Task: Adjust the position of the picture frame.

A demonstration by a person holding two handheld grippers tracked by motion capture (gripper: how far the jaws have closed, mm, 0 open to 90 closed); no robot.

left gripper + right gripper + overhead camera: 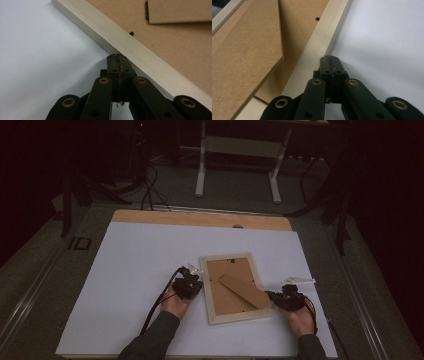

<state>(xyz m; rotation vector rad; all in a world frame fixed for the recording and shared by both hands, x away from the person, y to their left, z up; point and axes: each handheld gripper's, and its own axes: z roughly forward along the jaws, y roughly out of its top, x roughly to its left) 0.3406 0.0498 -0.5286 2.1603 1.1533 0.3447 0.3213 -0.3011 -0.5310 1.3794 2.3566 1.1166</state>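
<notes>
pale frame (235, 317), brown backing (227, 290), white table (130, 290)

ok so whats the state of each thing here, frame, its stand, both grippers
picture frame: face down on the white sheet, back up
stand flap: lying across the backing board, not propped out
left gripper: shut, tips at the frame's outer edge, holding nothing
right gripper: shut, tips at the opposite edge, holding nothing
</notes>
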